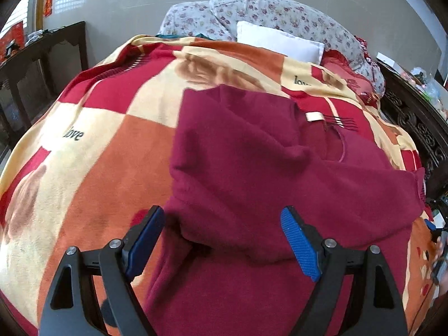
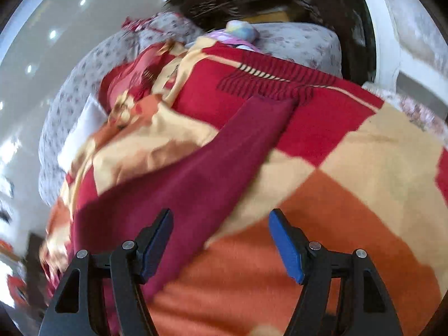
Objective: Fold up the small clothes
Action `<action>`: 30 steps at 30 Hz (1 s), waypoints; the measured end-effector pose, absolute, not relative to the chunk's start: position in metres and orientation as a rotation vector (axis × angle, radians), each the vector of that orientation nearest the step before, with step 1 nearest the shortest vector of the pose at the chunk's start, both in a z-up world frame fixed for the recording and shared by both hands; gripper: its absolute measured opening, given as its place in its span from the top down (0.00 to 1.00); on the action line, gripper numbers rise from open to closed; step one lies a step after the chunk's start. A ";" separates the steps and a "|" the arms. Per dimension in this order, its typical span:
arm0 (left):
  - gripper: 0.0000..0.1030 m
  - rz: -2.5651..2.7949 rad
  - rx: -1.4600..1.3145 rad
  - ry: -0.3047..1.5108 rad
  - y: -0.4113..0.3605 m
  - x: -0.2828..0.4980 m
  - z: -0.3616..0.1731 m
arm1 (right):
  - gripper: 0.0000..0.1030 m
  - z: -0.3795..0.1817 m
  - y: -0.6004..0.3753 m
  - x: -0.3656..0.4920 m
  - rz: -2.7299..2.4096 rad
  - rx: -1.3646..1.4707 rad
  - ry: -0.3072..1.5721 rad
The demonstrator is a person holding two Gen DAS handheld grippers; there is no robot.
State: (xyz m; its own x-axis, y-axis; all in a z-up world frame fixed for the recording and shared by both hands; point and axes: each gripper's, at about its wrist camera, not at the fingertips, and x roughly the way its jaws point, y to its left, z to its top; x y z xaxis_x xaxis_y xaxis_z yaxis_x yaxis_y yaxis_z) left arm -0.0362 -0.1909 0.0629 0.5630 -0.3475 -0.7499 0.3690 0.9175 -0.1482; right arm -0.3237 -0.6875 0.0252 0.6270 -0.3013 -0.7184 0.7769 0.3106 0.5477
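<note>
A maroon long-sleeved top (image 1: 252, 168) lies on a bed covered by a red, orange and cream checked blanket (image 1: 106, 128). One sleeve is folded across the body, and a white neck label (image 1: 315, 116) shows. My left gripper (image 1: 222, 232) is open just above the top's near part, holding nothing. In the right wrist view the top's other sleeve (image 2: 212, 168) stretches out over the blanket (image 2: 350, 196). My right gripper (image 2: 221, 238) is open over that sleeve's near end, empty. The right wrist view is blurred.
Floral pillows (image 1: 266, 11) and a white pillow (image 1: 277, 40) lie at the head of the bed. A dark wooden table (image 1: 42, 56) stands at the left. A carved dark bed frame (image 1: 414, 123) runs along the right.
</note>
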 end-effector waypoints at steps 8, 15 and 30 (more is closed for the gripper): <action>0.18 -0.375 -0.015 0.837 -0.158 -0.025 0.076 | 0.92 0.017 -0.707 -0.330 -0.723 1.086 0.374; 0.18 -0.339 -0.068 0.878 -0.133 -0.012 0.070 | 0.92 0.086 -0.678 -0.373 -0.739 0.865 0.288; 0.18 -0.373 -0.126 0.858 -0.118 -0.015 0.087 | 0.92 0.187 -0.398 -0.195 -0.061 0.242 0.470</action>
State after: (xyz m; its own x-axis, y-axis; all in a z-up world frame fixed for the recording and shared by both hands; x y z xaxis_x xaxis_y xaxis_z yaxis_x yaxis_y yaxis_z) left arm -0.0150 -0.1179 0.0866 0.5939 -0.3702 -0.7143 0.2701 0.9280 -0.2565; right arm -0.1949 -0.3982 0.1867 0.8905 -0.0023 -0.4550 0.1132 0.9697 0.2167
